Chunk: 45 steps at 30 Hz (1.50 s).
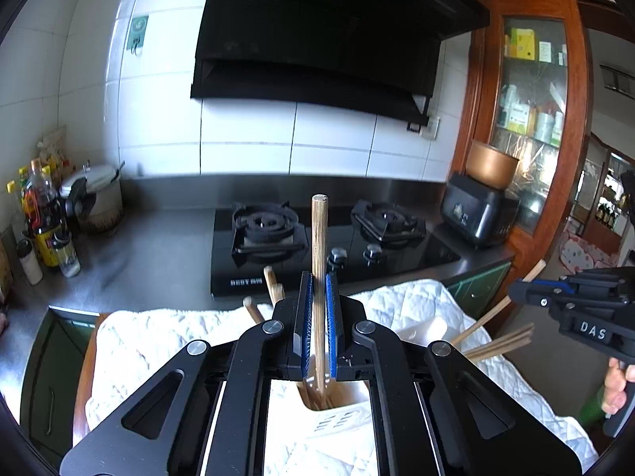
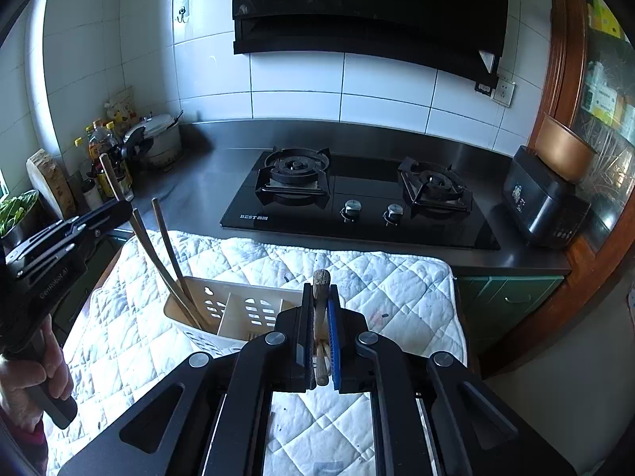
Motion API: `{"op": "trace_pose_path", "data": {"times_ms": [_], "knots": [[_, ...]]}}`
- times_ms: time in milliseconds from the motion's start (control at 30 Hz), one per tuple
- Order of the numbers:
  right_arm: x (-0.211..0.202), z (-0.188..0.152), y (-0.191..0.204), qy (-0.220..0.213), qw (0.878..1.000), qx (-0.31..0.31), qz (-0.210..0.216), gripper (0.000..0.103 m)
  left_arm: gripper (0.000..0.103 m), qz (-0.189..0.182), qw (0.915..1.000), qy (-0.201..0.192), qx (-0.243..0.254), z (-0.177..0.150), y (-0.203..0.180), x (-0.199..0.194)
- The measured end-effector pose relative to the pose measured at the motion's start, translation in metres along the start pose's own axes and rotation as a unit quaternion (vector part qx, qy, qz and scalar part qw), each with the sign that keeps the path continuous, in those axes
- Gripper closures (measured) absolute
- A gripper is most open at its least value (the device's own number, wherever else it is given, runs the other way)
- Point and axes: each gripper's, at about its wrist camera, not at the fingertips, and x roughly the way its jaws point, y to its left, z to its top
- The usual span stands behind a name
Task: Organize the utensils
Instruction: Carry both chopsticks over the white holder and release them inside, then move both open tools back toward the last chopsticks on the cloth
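Left gripper [image 1: 317,305] clamped on one chopstick [image 1: 318,238], upright over the white holder [image 1: 337,416]. Right gripper [image 2: 320,329] clenched on another chopstick [image 2: 320,281], right of the holder. Light, stiff, slick wood; pinch mid-shaft to stop it pivoting.

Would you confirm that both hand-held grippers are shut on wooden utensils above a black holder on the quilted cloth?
Not quite: the holder is white, as the right wrist view shows. The left hand-held gripper and right hand-held gripper are each shut on a wooden utensil above the quilted cloth.
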Motion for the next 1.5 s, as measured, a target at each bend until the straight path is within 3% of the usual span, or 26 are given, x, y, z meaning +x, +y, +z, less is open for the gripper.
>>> {"op": "trace_pose_path", "data": {"times_ms": [400,733,1033,1133,1367,1500], "knots": [[-0.006,-0.002,0.001,-0.010,1.000,0.008,0.006,0.096,0.095,-0.007,0.9999,0.015,0.003,-0.012,0.002,0.006],[-0.074,-0.026,0.003,-0.060,0.998,0.011,0.008,0.077,0.094,-0.019,0.9995,-0.023,0.003,-0.006,-0.002,-0.058],[-0.104,-0.123,0.030,-0.049,0.999,0.001,0.010,0.072,0.092,-0.033,0.9986,-0.040,-0.009,-0.038,0.010,-0.136],[-0.097,-0.163,0.041,-0.027,0.999,0.001,0.017,0.072,0.075,-0.030,0.9985,-0.040,-0.024,-0.058,0.019,-0.158],[-0.071,-0.255,0.070,0.025,0.998,0.030,0.052,0.075,0.074,-0.027,0.9980,-0.026,-0.050,-0.110,0.035,-0.195],[-0.056,-0.292,0.083,0.048,0.994,0.065,0.074,0.081,0.064,-0.012,0.9972,-0.023,-0.070,-0.143,0.043,-0.210]]}}
